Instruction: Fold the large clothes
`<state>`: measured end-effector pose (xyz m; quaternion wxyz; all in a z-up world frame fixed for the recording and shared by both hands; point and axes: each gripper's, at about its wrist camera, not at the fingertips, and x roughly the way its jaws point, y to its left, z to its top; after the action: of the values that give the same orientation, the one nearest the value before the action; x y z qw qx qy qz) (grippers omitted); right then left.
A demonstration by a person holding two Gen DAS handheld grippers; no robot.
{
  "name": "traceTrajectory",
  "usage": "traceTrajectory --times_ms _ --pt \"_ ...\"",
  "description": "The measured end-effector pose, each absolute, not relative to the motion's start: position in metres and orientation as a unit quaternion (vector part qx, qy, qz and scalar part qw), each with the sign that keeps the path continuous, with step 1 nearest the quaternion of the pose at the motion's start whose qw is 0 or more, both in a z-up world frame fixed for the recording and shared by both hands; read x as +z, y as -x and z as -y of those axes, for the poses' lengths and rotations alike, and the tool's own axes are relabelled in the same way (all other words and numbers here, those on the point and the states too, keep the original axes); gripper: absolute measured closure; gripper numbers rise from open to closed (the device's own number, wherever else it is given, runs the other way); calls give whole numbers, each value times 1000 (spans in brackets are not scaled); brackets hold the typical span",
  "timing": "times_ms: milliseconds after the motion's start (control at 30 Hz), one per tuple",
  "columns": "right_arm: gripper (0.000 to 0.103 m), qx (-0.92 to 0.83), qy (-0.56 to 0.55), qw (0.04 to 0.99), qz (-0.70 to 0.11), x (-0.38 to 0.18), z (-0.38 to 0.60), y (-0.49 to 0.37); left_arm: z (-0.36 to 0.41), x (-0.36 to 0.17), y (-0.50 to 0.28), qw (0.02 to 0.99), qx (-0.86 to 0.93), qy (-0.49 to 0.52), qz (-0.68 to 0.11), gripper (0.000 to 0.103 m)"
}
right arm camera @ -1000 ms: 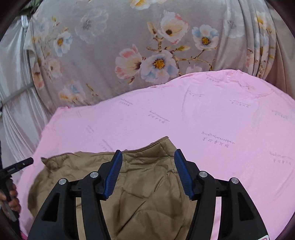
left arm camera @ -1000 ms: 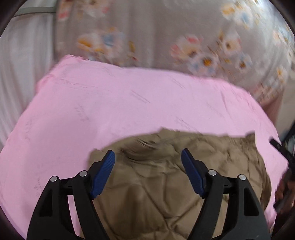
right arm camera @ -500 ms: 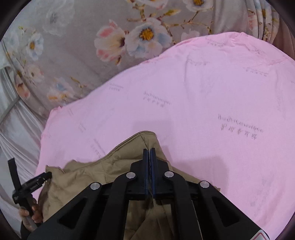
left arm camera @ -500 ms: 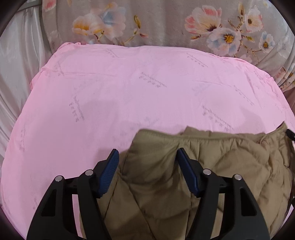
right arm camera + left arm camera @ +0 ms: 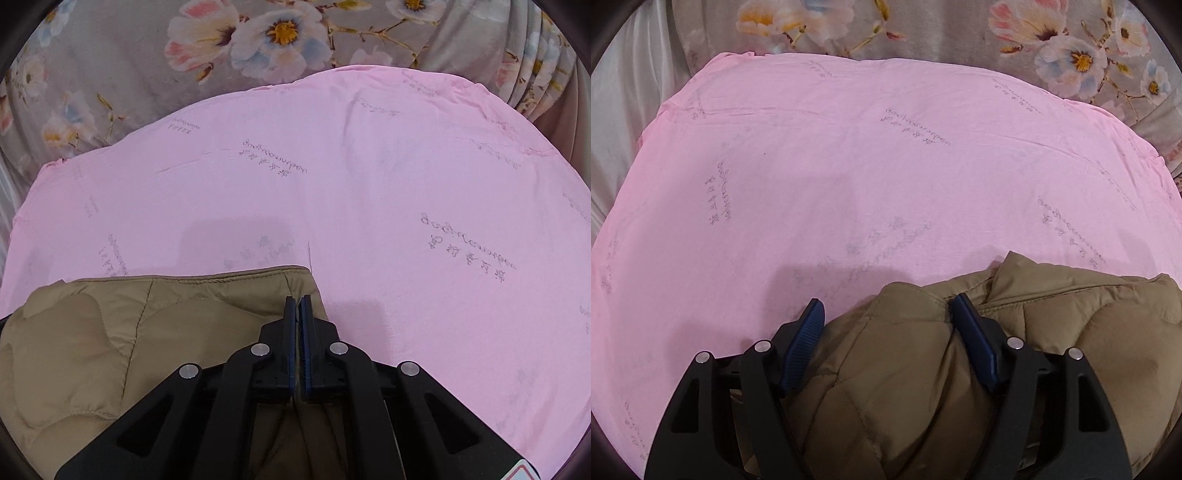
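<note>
Pink sheet (image 5: 886, 177) fills the surface, its faint grey script too small to read. Brown quilted jacket (image 5: 905, 387) bunches at the near edge, no clear long axis. Left gripper (image 5: 886, 321) is opening, jacket between. Right gripper (image 5: 298, 314) pinches jacket fabric.

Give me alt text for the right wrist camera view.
The right gripper is shut on the edge of a tan quilted jacket lying on a pink sheet, with floral fabric behind.
</note>
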<state>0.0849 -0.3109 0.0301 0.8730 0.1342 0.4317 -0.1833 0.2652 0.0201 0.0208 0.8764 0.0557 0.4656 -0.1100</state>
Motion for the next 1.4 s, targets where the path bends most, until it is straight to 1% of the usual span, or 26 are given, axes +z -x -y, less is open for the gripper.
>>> traceTrajectory --times_ms 200,333,433,500,533,633,733,767,900,1000,1033,1100,1167,1267,1400 --pt "97 -189 -124 871 -437 27 310 -88 -17 17 -266 878 -106 -59 -463 32" --pt "95 -189 -125 870 -437 27 313 -90 -17 17 -270 879 -100 -58 -464 29" --pt "94 -179 -153 873 -428 32 320 -86 -19 20 -271 879 -97 -51 -465 28" --pt "92 -190 -174 875 -411 45 326 -74 -25 32 -265 885 -75 -54 -456 29" --pt "90 -191 -177 883 -391 59 324 -64 -28 44 -256 891 -74 -48 -445 33" --pt "90 -159 -171 904 -357 95 301 -48 -33 87 -224 906 -101 -19 -411 33" --pt "90 -105 -145 919 -352 118 260 -54 -15 115 -195 913 -129 -29 -387 33" --pt "90 -83 -133 921 -356 123 241 -59 -4 117 -189 909 -143 -35 -390 33" --pt "90 -18 -113 919 -378 115 189 -82 38 101 -177 892 -176 -60 -412 33" --pt "90 -10 -93 909 -406 93 176 -101 55 81 -181 887 -172 -82 -421 33" --pt "90 -17 -90 905 -416 83 177 -106 58 71 -185 884 -168 -85 -428 33" --pt "95 -25 -97 900 -425 69 188 -112 59 59 -195 882 -164 -83 -434 33" --pt "103 -24 -125 895 -428 60 202 -116 61 54 -199 882 -165 -77 -434 32" --pt "103 -19 -162 890 -427 50 216 -119 66 47 -205 884 -165 -78 -431 30" --pt "103 -21 -178 889 -421 42 220 -120 73 40 -209 888 -162 -88 -421 28"
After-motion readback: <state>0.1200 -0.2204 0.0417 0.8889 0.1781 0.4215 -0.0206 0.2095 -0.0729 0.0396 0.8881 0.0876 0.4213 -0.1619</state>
